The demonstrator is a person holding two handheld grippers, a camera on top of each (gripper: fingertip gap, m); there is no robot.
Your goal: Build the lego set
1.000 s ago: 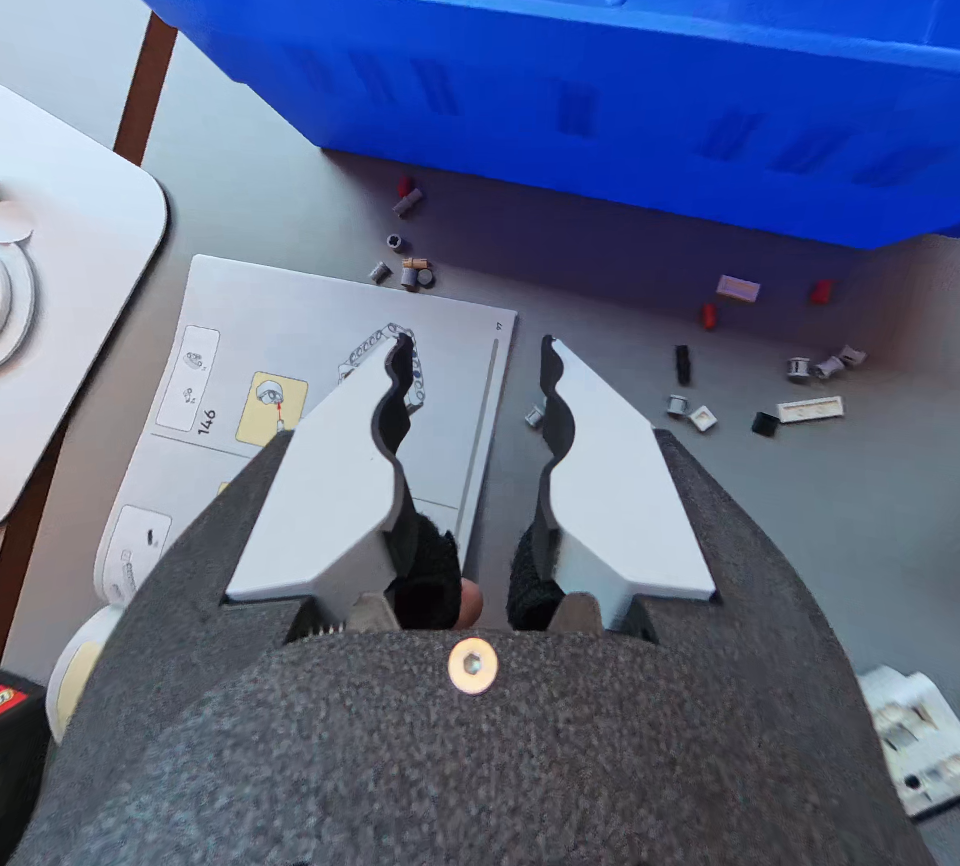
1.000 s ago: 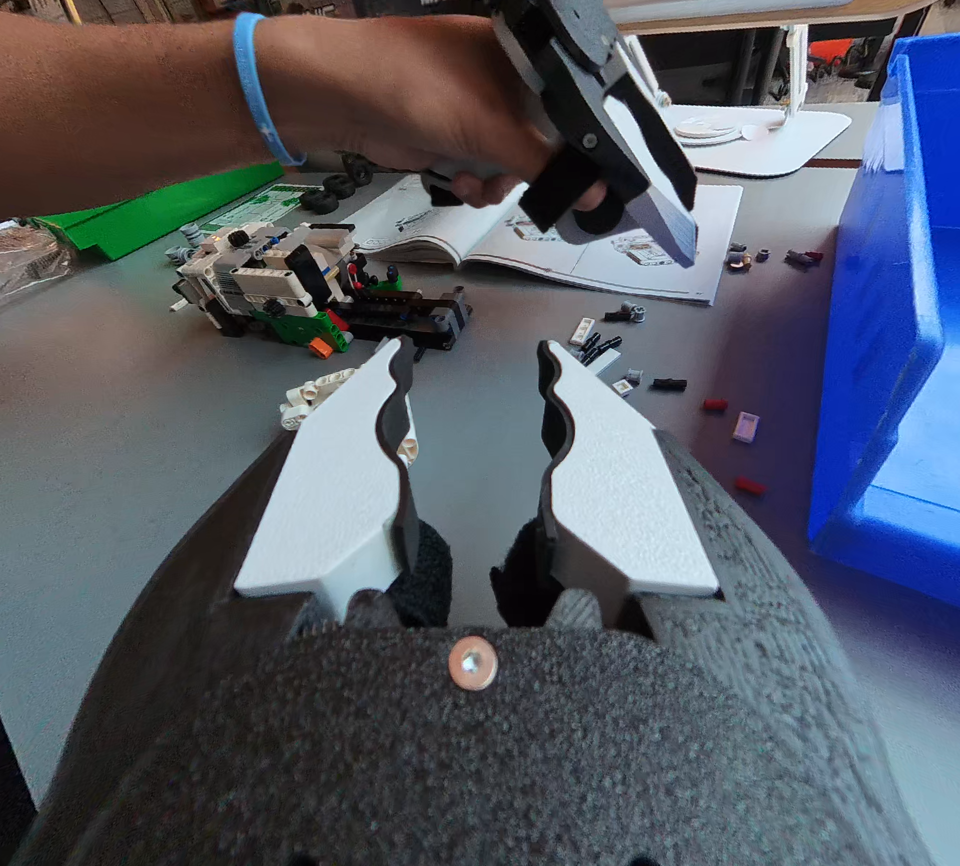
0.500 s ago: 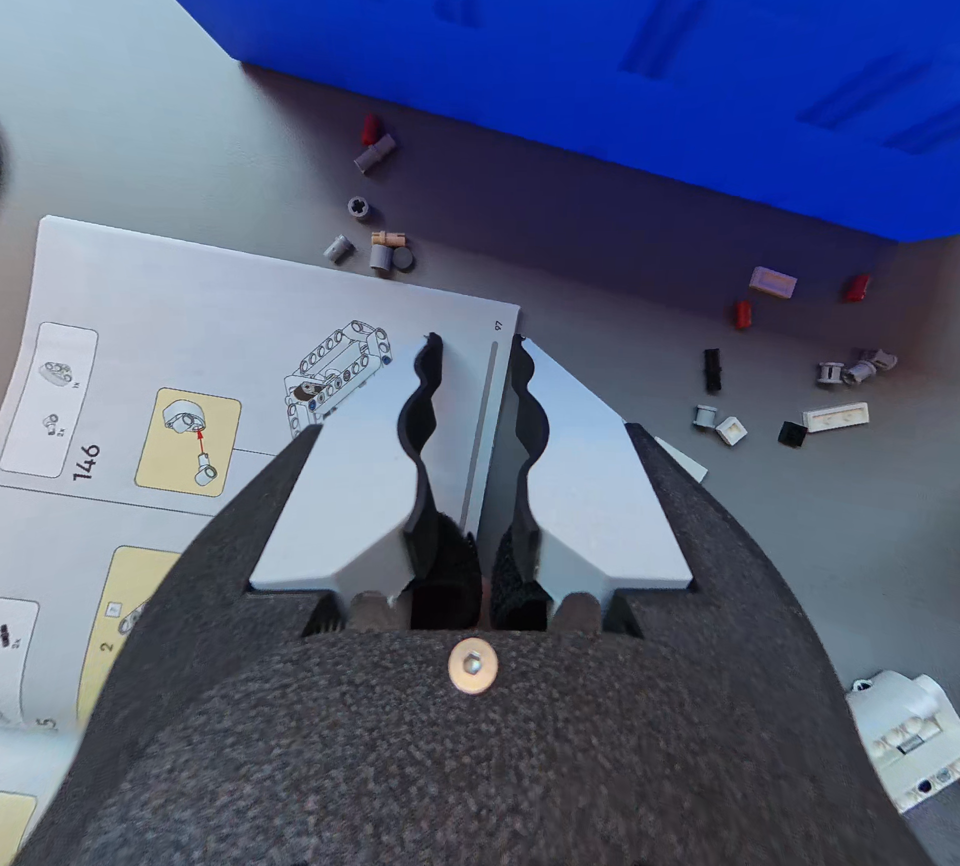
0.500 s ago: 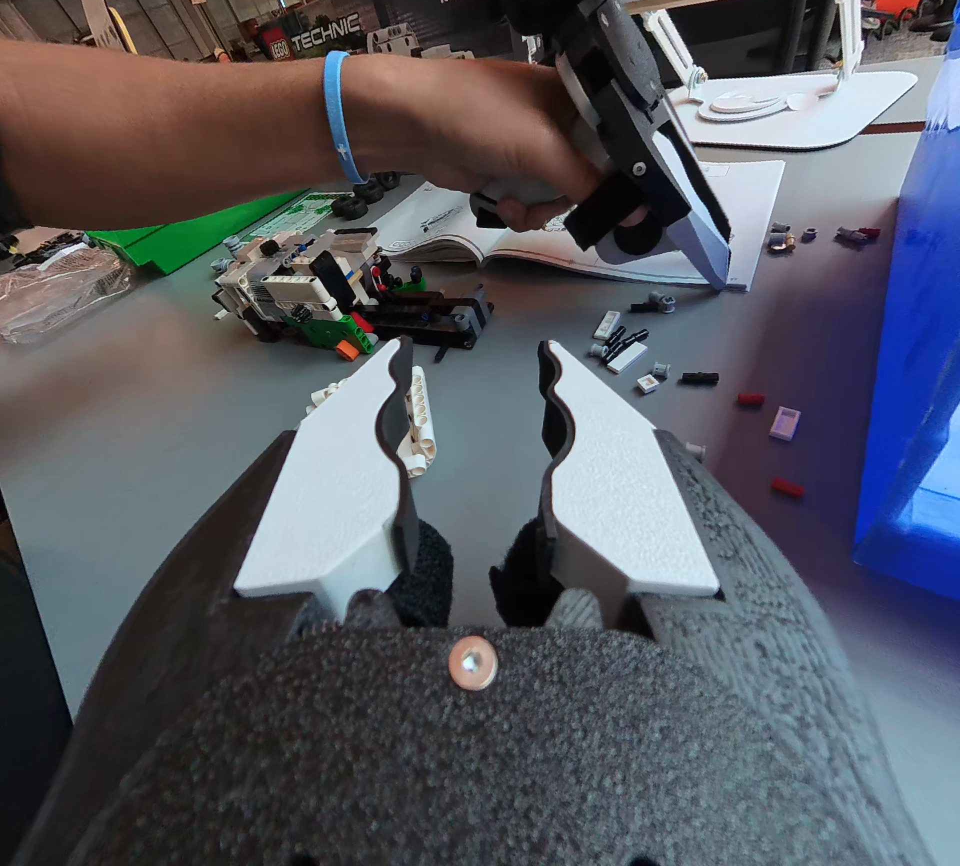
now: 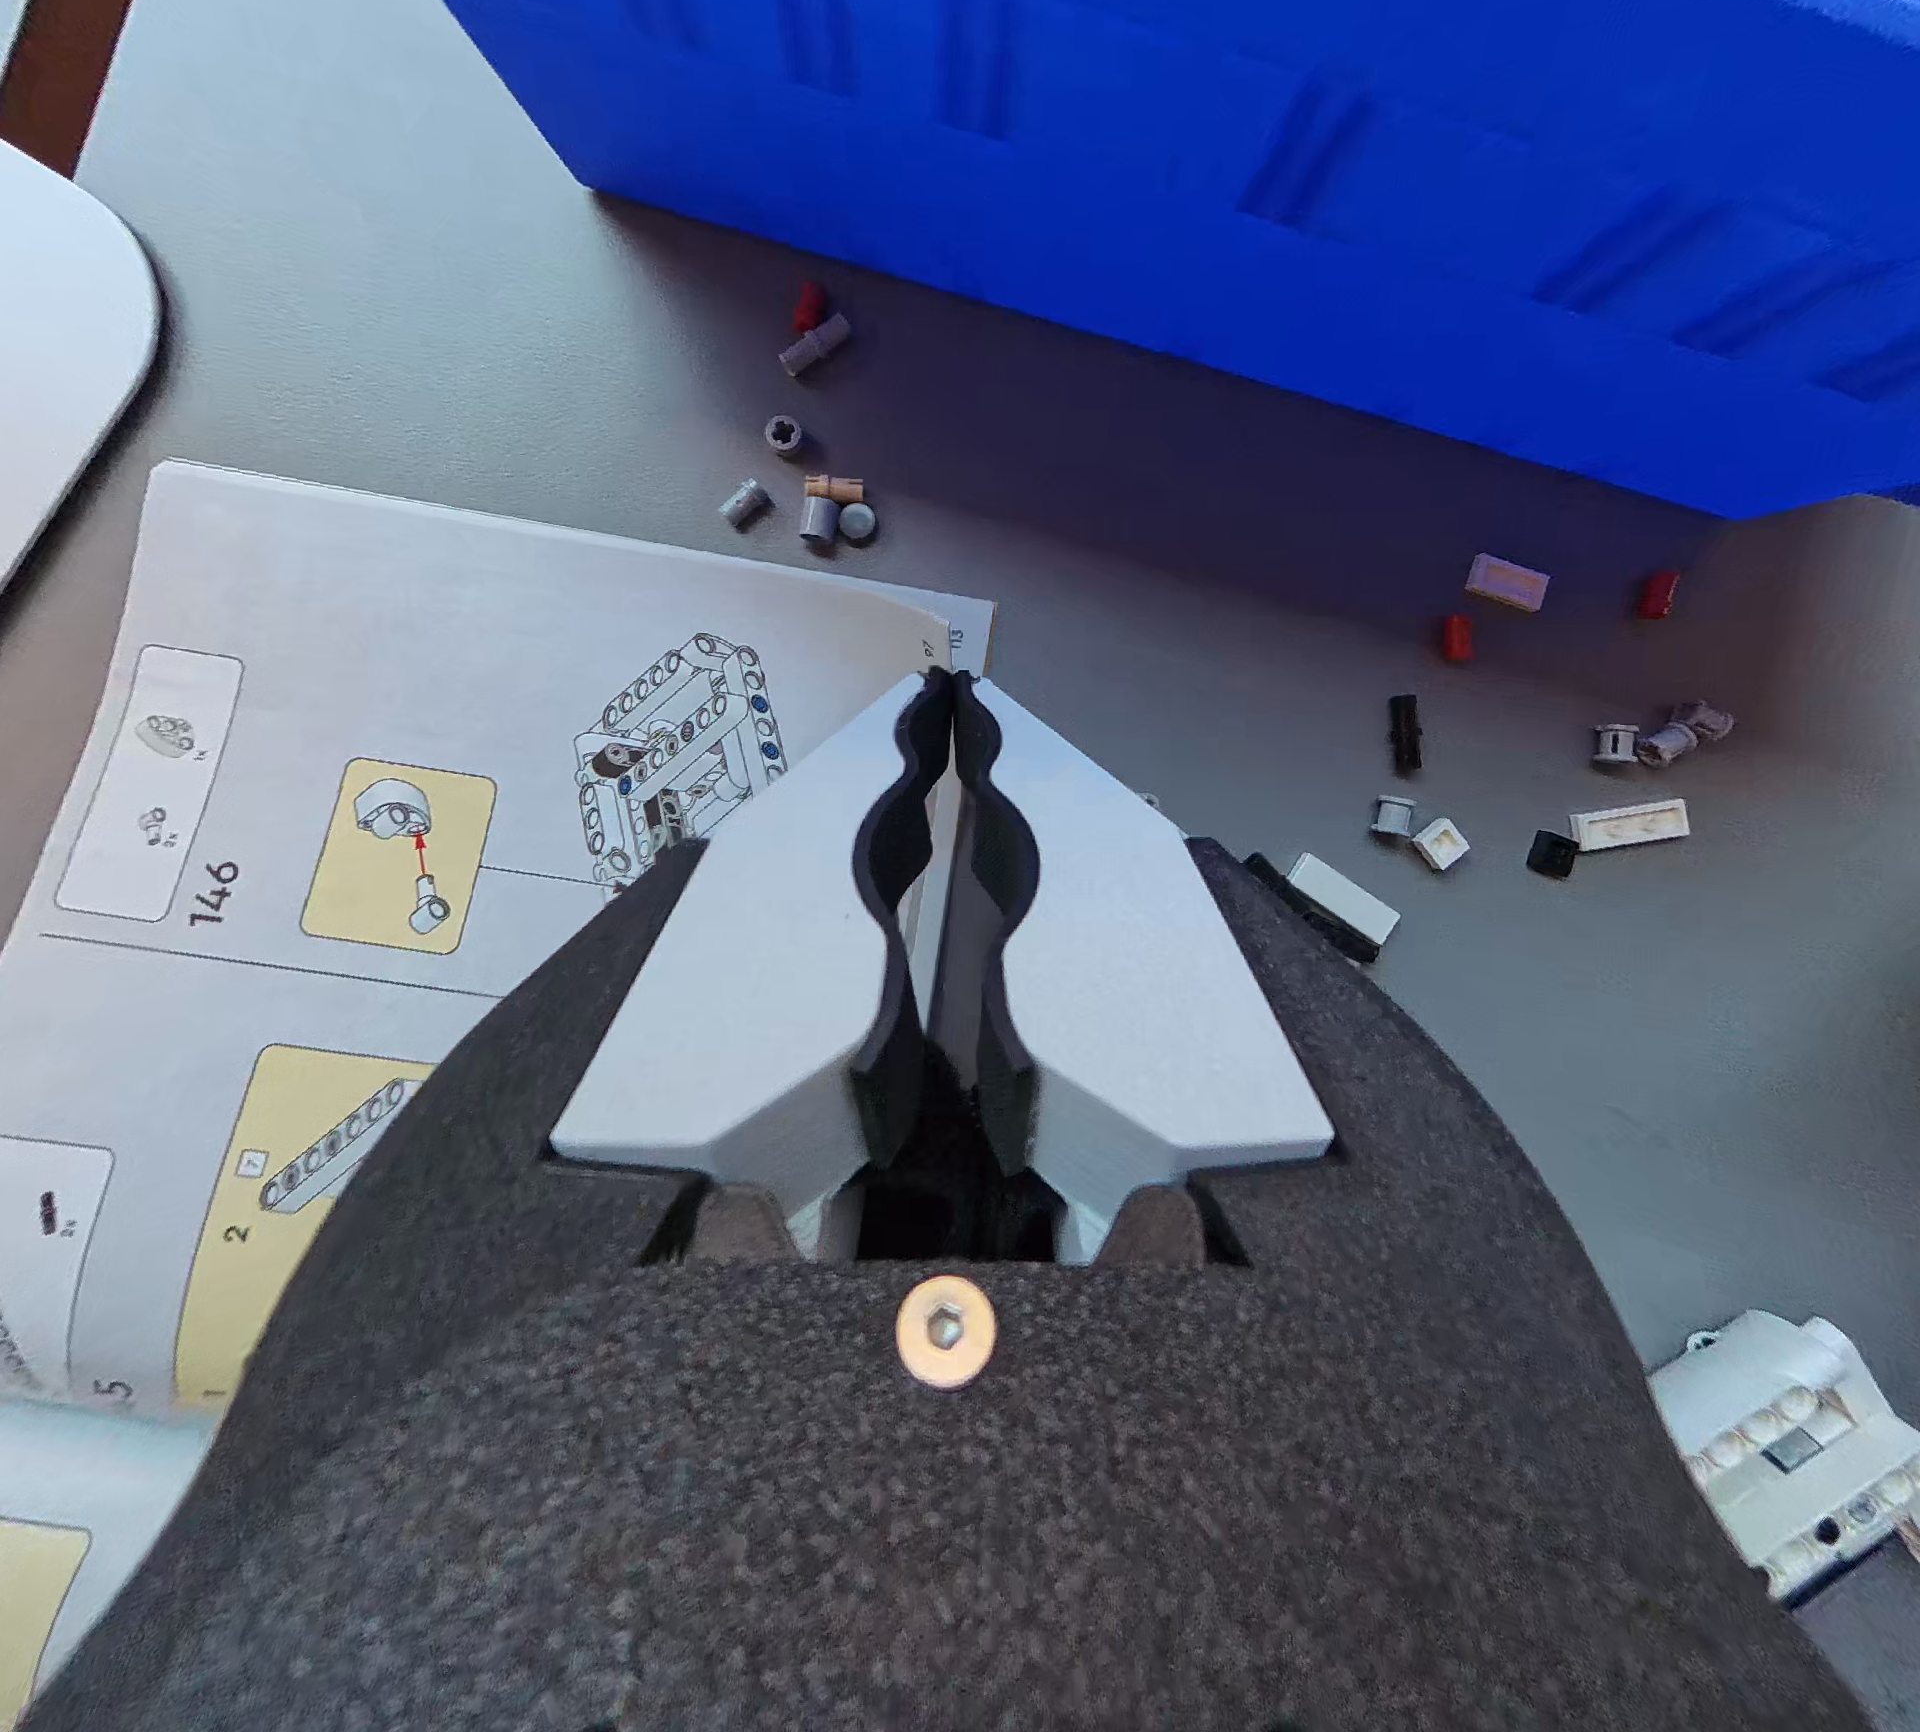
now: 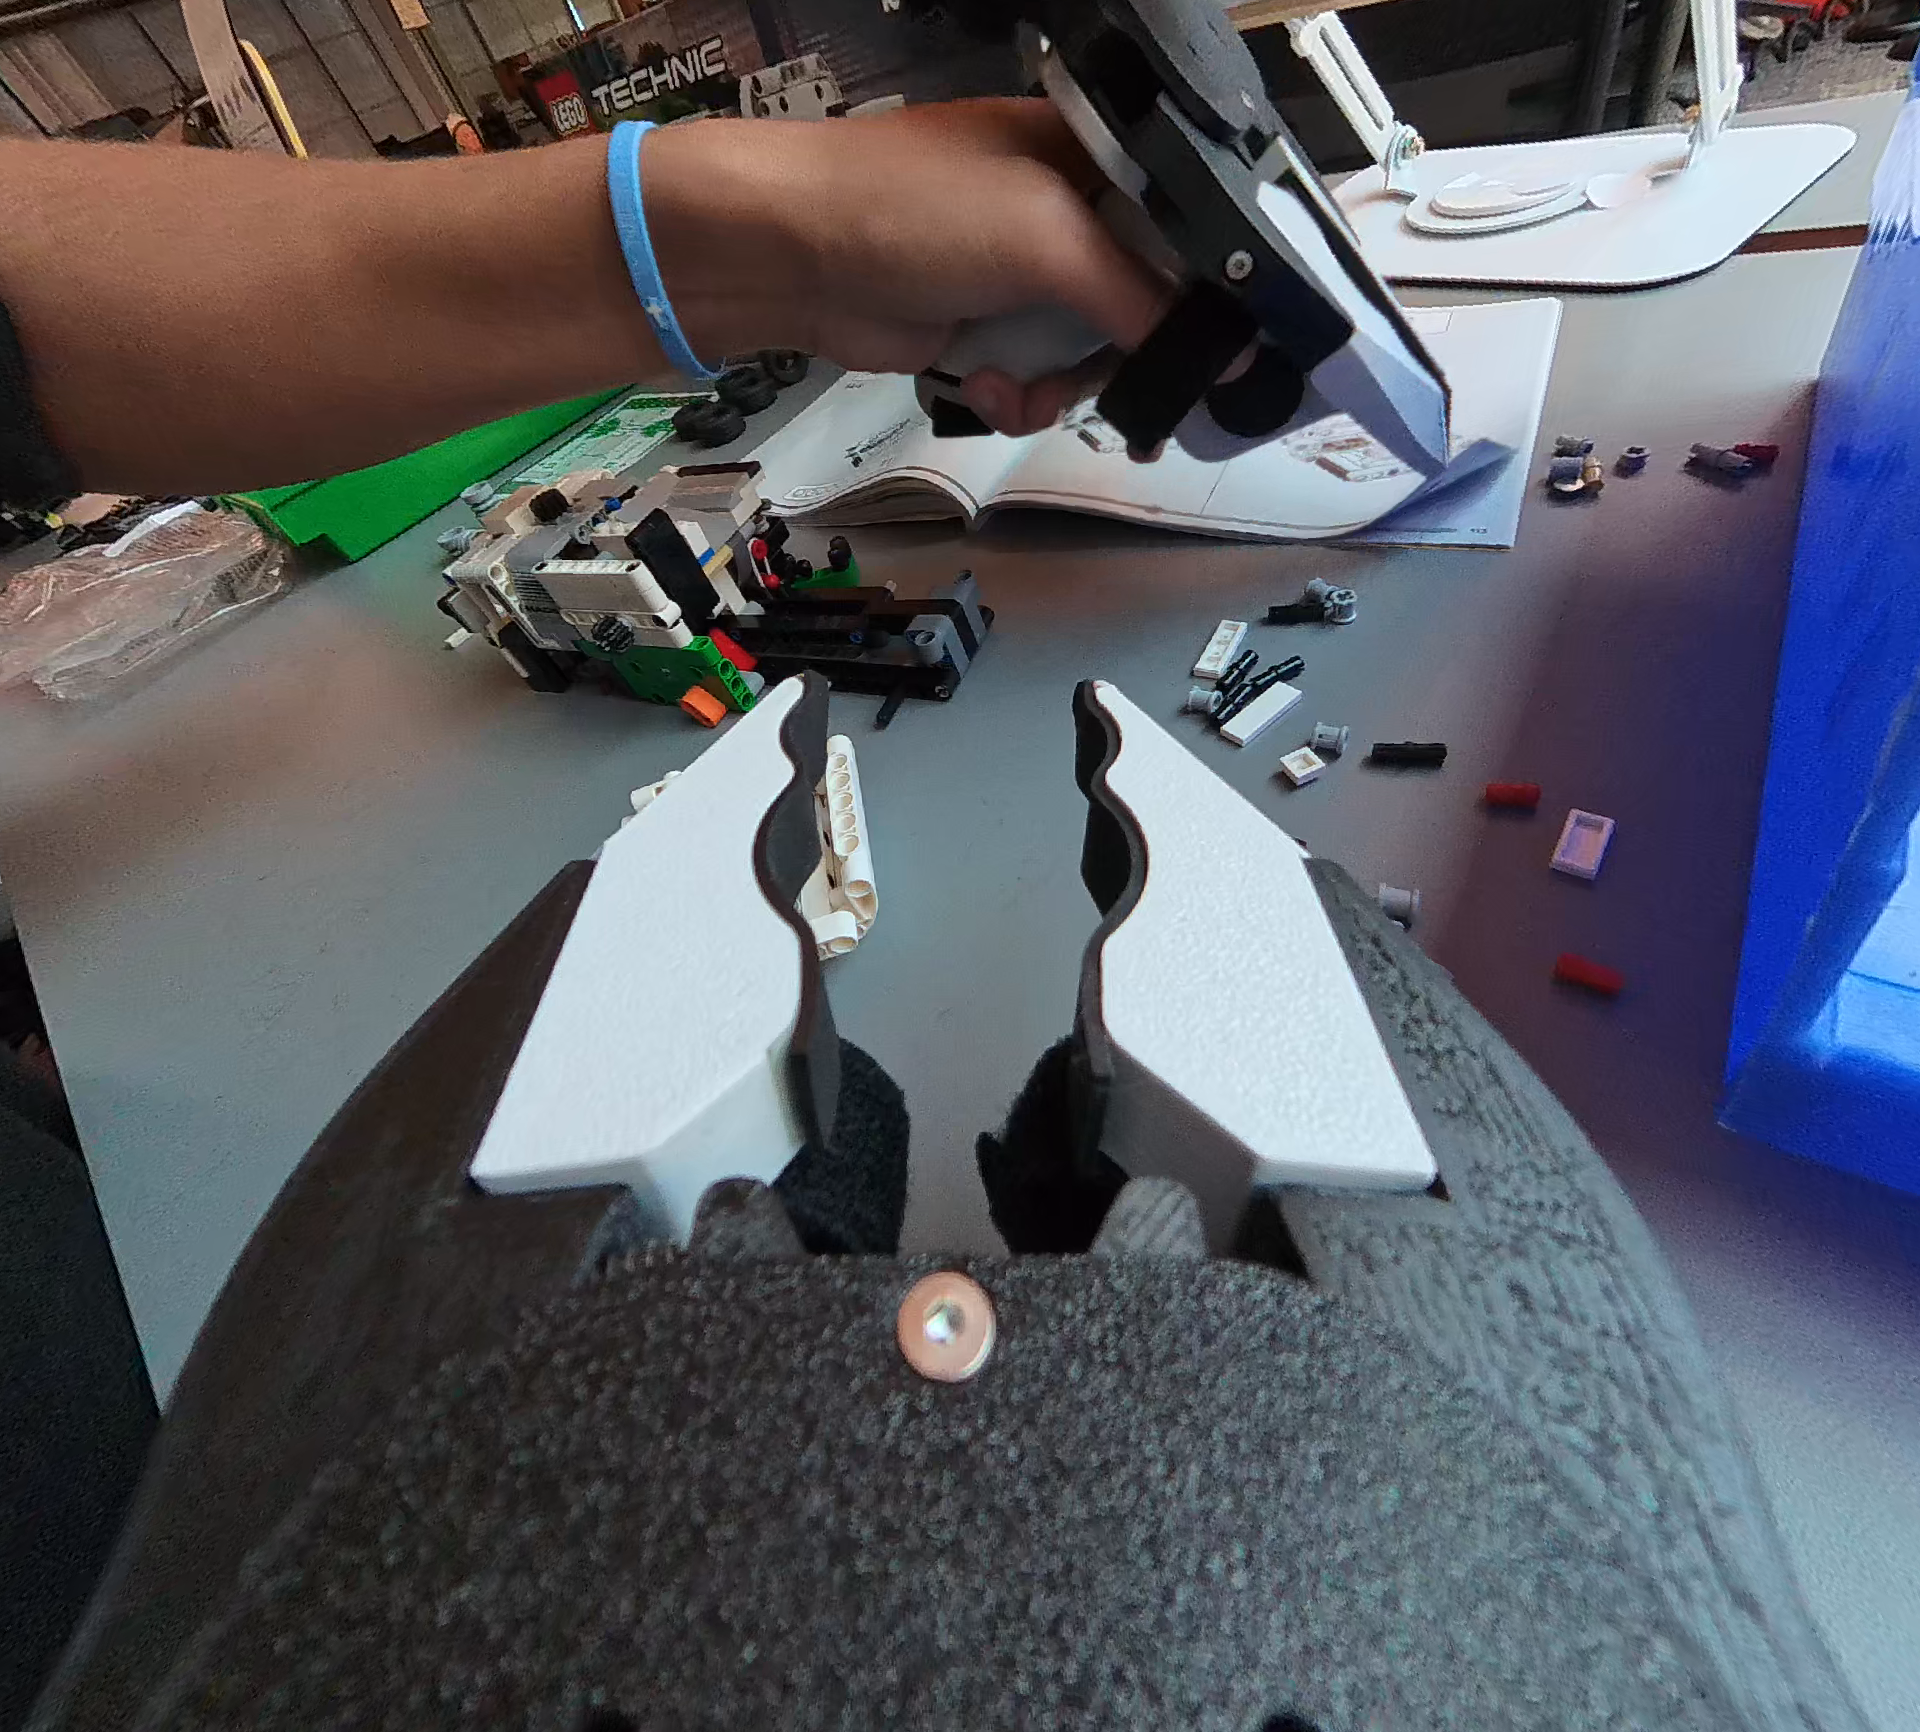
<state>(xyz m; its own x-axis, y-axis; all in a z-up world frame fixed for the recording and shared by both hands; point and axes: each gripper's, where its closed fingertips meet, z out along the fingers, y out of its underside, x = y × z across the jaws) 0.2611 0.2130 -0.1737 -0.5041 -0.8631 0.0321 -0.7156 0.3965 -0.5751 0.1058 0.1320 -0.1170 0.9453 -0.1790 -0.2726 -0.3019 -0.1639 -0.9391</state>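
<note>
Left gripper (image 5: 951, 674) pinching page corner of printed instruction booklet (image 5: 436, 643), left of loose pieces (image 5: 1455, 835). Half-built model (image 6: 665, 602) on table (image 6: 260, 809). Right gripper (image 6: 945, 695) spread, empty. Blue bin (image 5: 1247, 72) beyond.

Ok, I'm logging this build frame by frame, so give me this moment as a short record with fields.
left gripper: shut on the corner of the top page of the instruction booklet, page lifted
right gripper: open, empty, above the grey table
partly built model: on the table, untouched
white beam: beside the right gripper's left finger
loose small parts: scattered near the blue bin
</note>
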